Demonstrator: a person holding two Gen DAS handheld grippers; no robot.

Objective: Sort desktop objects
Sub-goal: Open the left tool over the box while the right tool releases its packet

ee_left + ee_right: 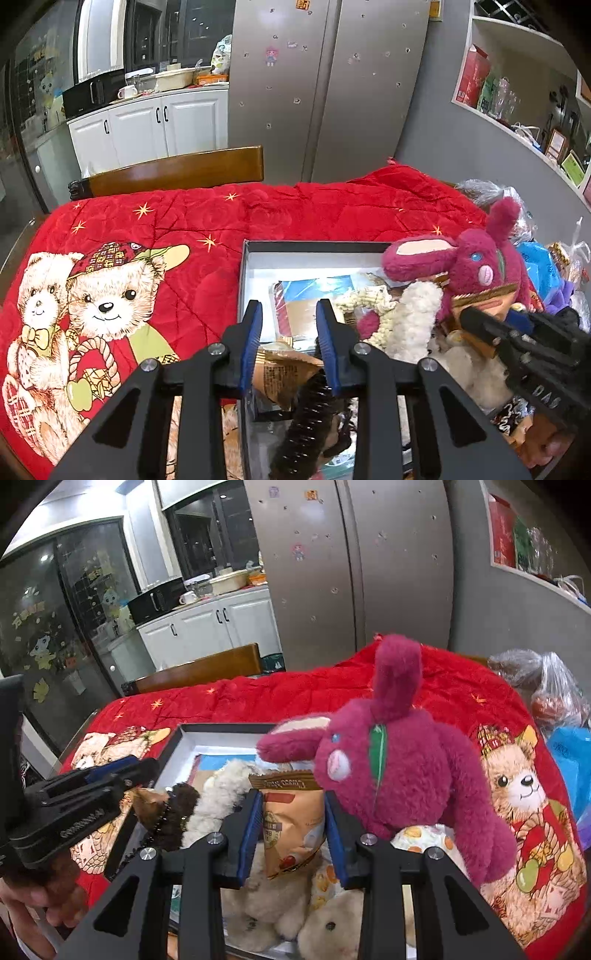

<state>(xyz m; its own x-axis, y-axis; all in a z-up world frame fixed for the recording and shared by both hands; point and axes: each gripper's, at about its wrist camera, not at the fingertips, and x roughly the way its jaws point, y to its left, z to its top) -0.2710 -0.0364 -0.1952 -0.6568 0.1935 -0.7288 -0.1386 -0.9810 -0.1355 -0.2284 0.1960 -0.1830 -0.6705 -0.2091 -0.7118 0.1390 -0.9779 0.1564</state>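
In the left wrist view my left gripper (290, 314) hangs over the near end of a shallow dark box (246, 266). Its blue pads are shut on a crumpled brown snack packet (284, 369), and a dark bristly thing (314, 421) lies under it. In the right wrist view my right gripper (291, 801) is shut on an upright orange snack packet (295, 823) above cream plush toys (273, 901) in the box (184, 734). A magenta plush rabbit (399, 775) leans over the box's right side, touching that gripper's right finger. The left gripper (144, 766) shows at the left edge.
A red quilt with teddy bear prints (147, 229) covers the table. A wooden chair back (177, 173) stands behind it, and a steel fridge beyond that. Plastic bags (554, 690) and a blue bag (535, 258) crowd the right side. A hand (37, 897) holds the left gripper.
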